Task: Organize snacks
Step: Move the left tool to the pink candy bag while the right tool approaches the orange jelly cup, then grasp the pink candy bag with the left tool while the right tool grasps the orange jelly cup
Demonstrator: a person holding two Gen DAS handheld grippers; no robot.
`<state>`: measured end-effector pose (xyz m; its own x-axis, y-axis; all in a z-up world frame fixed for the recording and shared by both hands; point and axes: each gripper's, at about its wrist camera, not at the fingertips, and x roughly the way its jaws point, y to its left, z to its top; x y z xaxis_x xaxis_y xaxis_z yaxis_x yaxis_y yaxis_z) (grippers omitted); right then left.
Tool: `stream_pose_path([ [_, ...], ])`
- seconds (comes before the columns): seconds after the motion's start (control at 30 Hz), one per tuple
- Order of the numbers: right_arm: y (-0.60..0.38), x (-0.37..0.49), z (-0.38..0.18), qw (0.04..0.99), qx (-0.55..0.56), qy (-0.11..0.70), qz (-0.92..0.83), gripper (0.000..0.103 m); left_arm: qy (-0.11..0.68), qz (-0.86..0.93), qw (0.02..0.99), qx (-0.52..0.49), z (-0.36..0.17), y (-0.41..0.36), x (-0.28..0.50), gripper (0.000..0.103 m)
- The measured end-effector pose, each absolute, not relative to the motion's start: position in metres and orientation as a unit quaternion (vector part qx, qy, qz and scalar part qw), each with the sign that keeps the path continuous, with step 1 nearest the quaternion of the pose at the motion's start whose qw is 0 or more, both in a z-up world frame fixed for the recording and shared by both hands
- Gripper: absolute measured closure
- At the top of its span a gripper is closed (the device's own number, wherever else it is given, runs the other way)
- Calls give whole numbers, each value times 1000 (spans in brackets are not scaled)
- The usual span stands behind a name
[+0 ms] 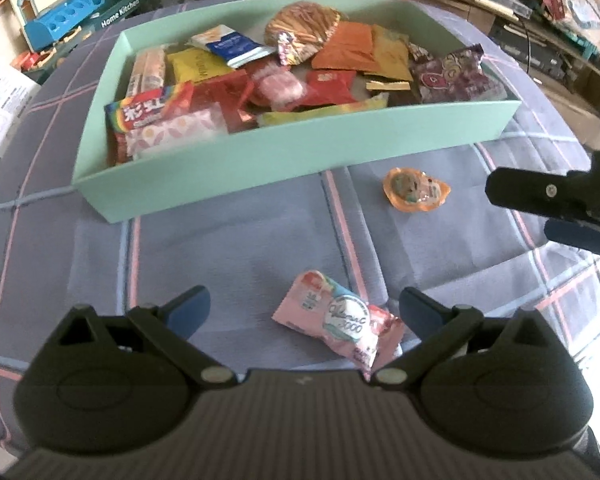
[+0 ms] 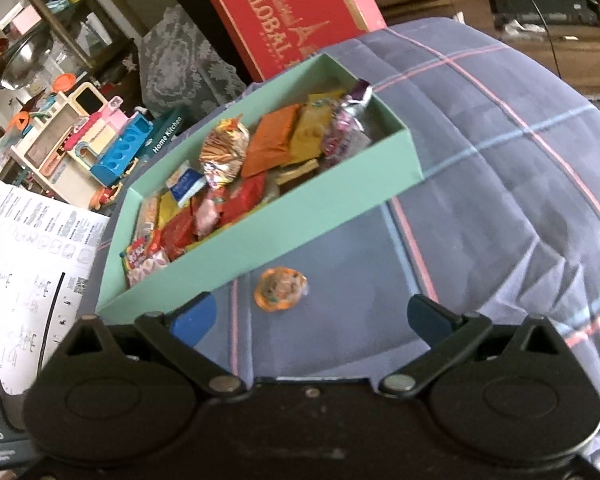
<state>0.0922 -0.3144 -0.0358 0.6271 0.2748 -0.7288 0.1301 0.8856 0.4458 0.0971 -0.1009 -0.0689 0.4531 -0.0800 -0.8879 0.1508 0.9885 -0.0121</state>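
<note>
A mint-green box (image 1: 284, 148) full of several snack packets sits on a plaid cloth; in the right wrist view the same box (image 2: 268, 236) runs diagonally. A pink snack packet (image 1: 340, 324) lies on the cloth between the fingers of my left gripper (image 1: 305, 312), which is open and not touching it. A small round orange snack (image 1: 414, 194) lies in front of the box. My right gripper (image 1: 540, 208) enters from the right edge beside that snack. In its own view the right gripper (image 2: 314, 318) is open, with the orange snack (image 2: 280, 290) just ahead of it.
The blue-grey plaid cloth (image 1: 228, 256) with pink lines covers the surface. A toy kitchen set (image 2: 96, 148) and printed white sheets (image 2: 32, 248) lie off the left side. A red carton (image 2: 296, 12) stands behind the box. Shelves with clutter (image 1: 560, 12) are at the far right.
</note>
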Motion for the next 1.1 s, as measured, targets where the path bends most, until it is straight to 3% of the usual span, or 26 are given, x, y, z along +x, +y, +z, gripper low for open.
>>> stream_pose_path([
  [0.43, -312, 84, -50, 864, 227, 448, 39, 0, 509, -64, 851, 106, -87, -102, 83, 0],
  [0.9, -293, 92, -55, 865, 197, 460, 42, 0, 506, -85, 857, 34, -81, -81, 88, 2],
  [1.03, -290, 97, -55, 868, 192, 456, 42, 0, 505, -92, 858, 25, -86, -85, 93, 34],
  [1.07, -288, 98, -54, 870, 189, 452, 46, 0, 494, -89, 864, 40, -86, -88, 91, 52],
  [1.1, -287, 99, -53, 873, 186, 447, 50, 0, 486, -84, 868, 55, -86, -90, 90, 60],
])
